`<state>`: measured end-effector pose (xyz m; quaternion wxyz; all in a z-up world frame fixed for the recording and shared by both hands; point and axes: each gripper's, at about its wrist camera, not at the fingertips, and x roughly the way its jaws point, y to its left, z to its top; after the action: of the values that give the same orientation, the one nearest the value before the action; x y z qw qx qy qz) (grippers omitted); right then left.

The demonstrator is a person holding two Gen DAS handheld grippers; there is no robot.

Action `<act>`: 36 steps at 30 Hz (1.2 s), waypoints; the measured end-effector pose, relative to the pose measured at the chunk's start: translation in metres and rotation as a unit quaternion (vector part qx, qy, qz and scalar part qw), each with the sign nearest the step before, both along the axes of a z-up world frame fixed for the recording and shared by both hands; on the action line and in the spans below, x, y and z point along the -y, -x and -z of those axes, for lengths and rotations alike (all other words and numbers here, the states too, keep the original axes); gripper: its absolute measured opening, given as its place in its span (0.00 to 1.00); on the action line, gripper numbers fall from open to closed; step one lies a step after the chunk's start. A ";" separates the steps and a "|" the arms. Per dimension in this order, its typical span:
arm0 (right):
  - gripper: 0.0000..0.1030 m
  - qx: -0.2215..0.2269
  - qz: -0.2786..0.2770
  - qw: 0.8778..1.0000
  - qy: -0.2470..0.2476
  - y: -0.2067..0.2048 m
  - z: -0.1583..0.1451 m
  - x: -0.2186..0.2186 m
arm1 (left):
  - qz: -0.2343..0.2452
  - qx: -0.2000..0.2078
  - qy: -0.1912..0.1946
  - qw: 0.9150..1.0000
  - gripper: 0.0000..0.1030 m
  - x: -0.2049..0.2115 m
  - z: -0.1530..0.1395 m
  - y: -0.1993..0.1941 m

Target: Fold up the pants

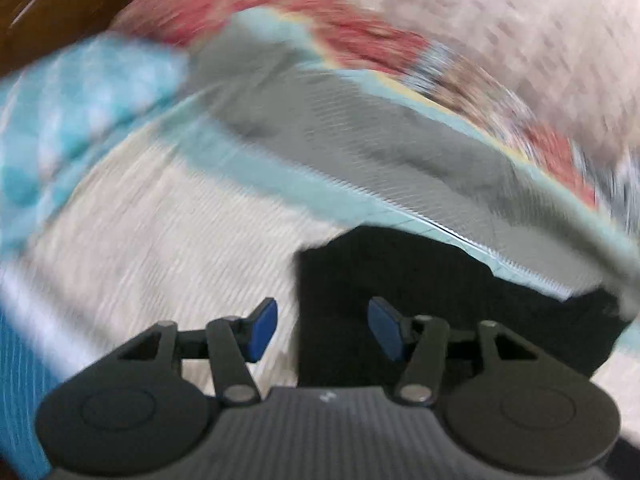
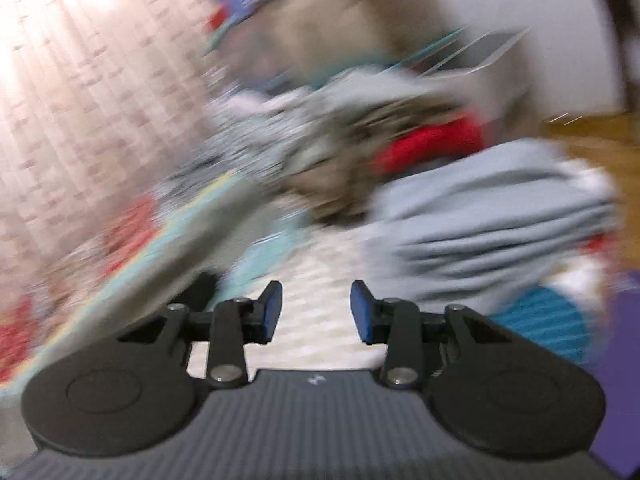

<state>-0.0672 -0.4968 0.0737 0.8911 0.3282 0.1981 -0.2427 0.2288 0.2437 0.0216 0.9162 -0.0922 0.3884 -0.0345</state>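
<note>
Bedroom-like surroundings fill both blurred views: a pale patterned curtain [image 2: 80, 92] hangs at the back, wooden floor [image 2: 592, 132] shows at the edge, and a cream woven bed cover [image 1: 152, 248] serves as the work surface. Over the far part of the cover lies a large quilt with a grey and pale blue border [image 1: 360, 140] and a red pattern beyond it.

Clothes sit in heaps around the working area. From the right wrist camera, a stack of folded grey cloth [image 2: 500, 224] lies to the right, with a jumbled pile of grey, brown and red garments [image 2: 360, 132] behind it. From the left wrist camera, a turquoise checked cloth [image 1: 80, 96] is bunched at the far left.

Black pants [image 1: 420, 304], seemingly already folded into a compact block, lie flat on the cover just beneath and ahead of the left gripper [image 1: 322, 330]. Its blue pads [image 1: 264, 328] stand moderately apart with nothing clamped between them; the dark fabric is only seen behind the gap.

Over bare cream cover, the right gripper [image 2: 316, 312] is also partly open and empty.

Judging from this, the pants have been let go after a fold. To finish well, check that the edges line up squarely, press the block flat, and lift both grippers clear without snagging the top layer.
</note>
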 end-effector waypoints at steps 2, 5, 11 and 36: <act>0.40 -0.012 -0.052 0.998 -0.023 -0.049 -0.007 -0.003 | 0.047 0.016 -0.080 0.996 0.52 0.036 0.006 -0.037; 0.40 -0.030 -0.109 0.993 -0.037 -0.127 -0.013 -0.006 | 0.122 0.039 -0.181 0.975 0.52 0.079 0.030 -0.080; 0.40 -0.107 -0.156 0.980 -0.063 -0.280 0.006 -0.011 | 0.182 0.044 -0.197 0.962 0.52 0.104 0.070 -0.128; 0.03 -0.184 -0.038 0.982 -0.017 -0.409 0.092 0.012 | 0.221 0.081 -0.118 0.965 0.12 0.098 0.076 -0.132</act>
<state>0.3417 -0.5092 -0.0183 0.8422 0.2848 0.3754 -0.2619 0.3604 0.1455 -0.0545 0.9187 0.1077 0.3250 -0.1969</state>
